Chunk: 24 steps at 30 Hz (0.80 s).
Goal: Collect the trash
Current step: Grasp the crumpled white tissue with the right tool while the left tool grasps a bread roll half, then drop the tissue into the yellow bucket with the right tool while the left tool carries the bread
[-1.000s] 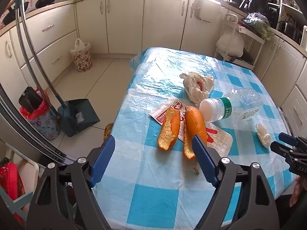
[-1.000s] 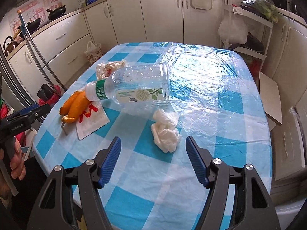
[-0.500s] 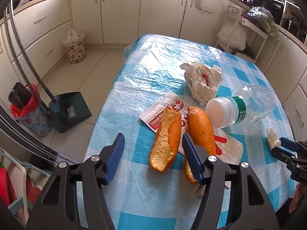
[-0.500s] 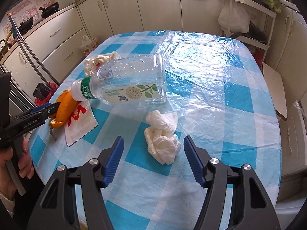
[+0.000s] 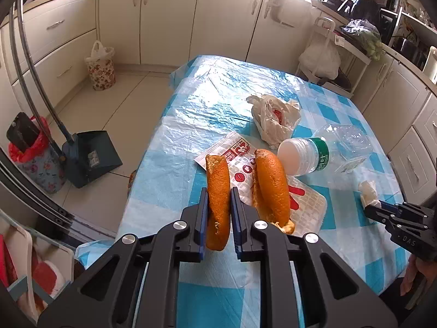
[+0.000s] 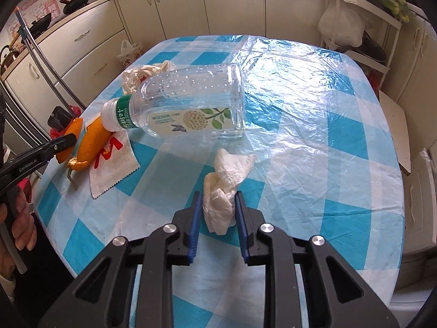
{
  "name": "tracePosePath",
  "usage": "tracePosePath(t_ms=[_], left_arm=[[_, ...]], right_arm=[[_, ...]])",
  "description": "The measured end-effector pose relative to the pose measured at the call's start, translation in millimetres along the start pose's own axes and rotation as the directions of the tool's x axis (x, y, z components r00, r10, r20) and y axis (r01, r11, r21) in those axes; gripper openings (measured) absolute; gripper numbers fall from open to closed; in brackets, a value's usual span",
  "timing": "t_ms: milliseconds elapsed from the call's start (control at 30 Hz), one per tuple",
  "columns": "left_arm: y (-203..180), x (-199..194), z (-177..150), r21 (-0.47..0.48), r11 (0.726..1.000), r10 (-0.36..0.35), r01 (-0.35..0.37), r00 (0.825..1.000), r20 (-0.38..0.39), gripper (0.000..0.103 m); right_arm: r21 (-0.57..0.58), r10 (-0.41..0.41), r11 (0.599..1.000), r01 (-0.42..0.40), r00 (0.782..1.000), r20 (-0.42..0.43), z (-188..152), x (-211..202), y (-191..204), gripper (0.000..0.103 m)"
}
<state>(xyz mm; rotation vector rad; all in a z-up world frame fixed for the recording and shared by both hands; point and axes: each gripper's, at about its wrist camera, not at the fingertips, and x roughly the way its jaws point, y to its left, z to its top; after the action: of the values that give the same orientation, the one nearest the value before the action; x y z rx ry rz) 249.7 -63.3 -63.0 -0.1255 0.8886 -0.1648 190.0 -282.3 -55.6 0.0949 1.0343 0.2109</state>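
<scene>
1. Left gripper [image 5: 217,213] is closing on the nearer orange peel [image 5: 217,199] at the desk [image 5: 174,142] edge; squeeze gently.
2. Right gripper [image 6: 218,214] is closing around the crumpled tissue [image 6: 222,191]; pinch its bulk before lifting.

far tabletop [image 6: 314,104]: bare | centre: bottle [image 6: 188,106] blocks

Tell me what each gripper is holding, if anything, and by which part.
Left gripper is closing on the near end of an orange peel strip. Right gripper is closing on the near, lower half of the crumpled tissue.
</scene>
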Motion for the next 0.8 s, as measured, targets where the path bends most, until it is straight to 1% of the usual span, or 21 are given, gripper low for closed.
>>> tracePosePath(t_ms=[200,267,433,567,800], left_arm=[[-2,-37,-12,0.005,1.000,-0.015,0.015,0.999,0.037,0.015],[-4,-49,-17,0.014,1.000,-0.021,0.020,0.999,0.048,0.015],[-14,-80,-33,0.043,0.999,-0.025,0.022,0.997,0.078,0.015],[-22,-100,-47,0.073,0.997,-0.022,0.015,0.995,0.098,0.015],[-28,-130,-66,0.086,0.996,-0.034,0.023,0.992,0.124,0.015]], right_arm=[[0.028,0.031,0.999,-0.032,0.999,0.028,-6,-11,-2,0.024],[0.038,0.056,0.998,-0.057,0.998,0.041,-9,-18,-2,0.024],[0.040,0.102,0.994,-0.106,0.991,0.086,-23,-40,10,0.024],[0.054,0.148,0.987,-0.154,0.983,0.109,-44,-53,23,0.024],[0.043,0.206,0.977,-0.210,0.975,0.082,-92,-65,56,0.024]])
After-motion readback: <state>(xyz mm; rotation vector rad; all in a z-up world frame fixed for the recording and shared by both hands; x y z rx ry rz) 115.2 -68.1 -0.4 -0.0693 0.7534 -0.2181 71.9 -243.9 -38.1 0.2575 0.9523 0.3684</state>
